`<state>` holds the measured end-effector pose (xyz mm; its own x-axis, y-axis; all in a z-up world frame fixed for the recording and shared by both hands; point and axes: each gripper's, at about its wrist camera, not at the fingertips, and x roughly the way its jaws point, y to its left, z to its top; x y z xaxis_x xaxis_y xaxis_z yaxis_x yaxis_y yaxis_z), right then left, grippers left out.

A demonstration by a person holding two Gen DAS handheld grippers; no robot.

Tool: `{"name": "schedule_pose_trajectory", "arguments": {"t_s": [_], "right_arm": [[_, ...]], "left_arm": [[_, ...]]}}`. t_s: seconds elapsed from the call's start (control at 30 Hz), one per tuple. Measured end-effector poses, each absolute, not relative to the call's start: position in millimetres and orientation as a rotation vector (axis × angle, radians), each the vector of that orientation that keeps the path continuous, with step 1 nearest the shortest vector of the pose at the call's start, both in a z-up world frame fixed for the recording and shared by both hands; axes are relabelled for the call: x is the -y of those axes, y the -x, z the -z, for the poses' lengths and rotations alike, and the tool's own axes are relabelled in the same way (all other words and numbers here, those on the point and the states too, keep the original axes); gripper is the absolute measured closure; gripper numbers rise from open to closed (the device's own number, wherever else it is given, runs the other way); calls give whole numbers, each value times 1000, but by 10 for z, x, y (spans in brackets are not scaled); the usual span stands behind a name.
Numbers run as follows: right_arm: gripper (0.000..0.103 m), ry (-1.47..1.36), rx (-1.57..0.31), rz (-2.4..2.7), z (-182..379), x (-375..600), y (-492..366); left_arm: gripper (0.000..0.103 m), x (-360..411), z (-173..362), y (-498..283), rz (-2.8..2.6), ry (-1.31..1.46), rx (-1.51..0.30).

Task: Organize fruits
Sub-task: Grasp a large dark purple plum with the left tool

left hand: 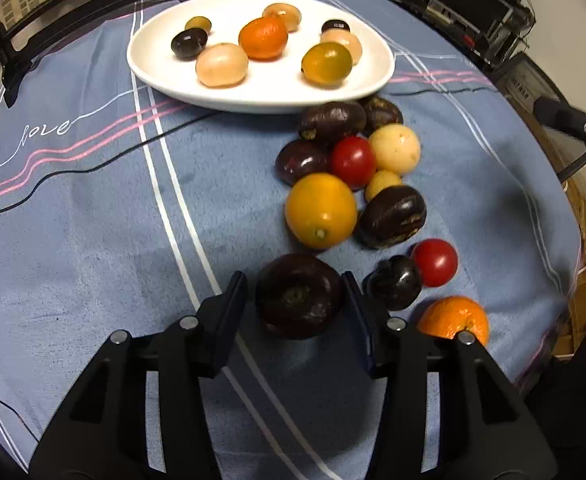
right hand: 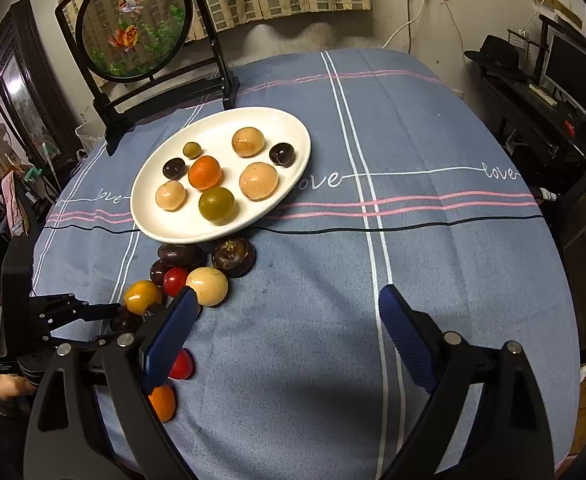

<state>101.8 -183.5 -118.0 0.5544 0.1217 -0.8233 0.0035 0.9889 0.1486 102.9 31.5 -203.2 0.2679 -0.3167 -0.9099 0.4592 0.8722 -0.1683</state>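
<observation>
My left gripper point(left hand: 295, 294) is shut on a large dark purple fruit point(left hand: 299, 296) that sits on the blue cloth, one finger against each of its sides. Beyond it lies a loose cluster: a yellow-orange fruit point(left hand: 321, 210), two red tomatoes point(left hand: 353, 162) point(left hand: 435, 262), a pale fruit point(left hand: 395, 148), several dark ones and a tangerine point(left hand: 453, 316). The white plate point(left hand: 261, 100) at the back holds several fruits. In the right wrist view, my right gripper point(right hand: 289, 296) hangs open over bare cloth, to the right of the cluster and below the plate point(right hand: 173, 236).
A round fish screen on a black stand point(right hand: 133, 24) rises behind the plate. The cloth-covered table point(right hand: 433, 240) drops off at the right, with a desk and monitor point(right hand: 573, 68) beyond. A hand point(right hand: 5, 388) holds the left gripper at the left edge.
</observation>
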Motion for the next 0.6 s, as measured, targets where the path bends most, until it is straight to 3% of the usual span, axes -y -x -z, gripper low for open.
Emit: {"name": "schedule_pose_trajectory", "arguments": {"t_s": [0.37,0.6], "right_arm": [[11,-54,-1023,-252,1276,1461,-1085],[30,91,-1100,-468,1522,802,-1161]], "left_arm": [[60,-720,1929,-977,396,-44,-1159],[60,-1042,1903,-841,326,5,-1160]]}}
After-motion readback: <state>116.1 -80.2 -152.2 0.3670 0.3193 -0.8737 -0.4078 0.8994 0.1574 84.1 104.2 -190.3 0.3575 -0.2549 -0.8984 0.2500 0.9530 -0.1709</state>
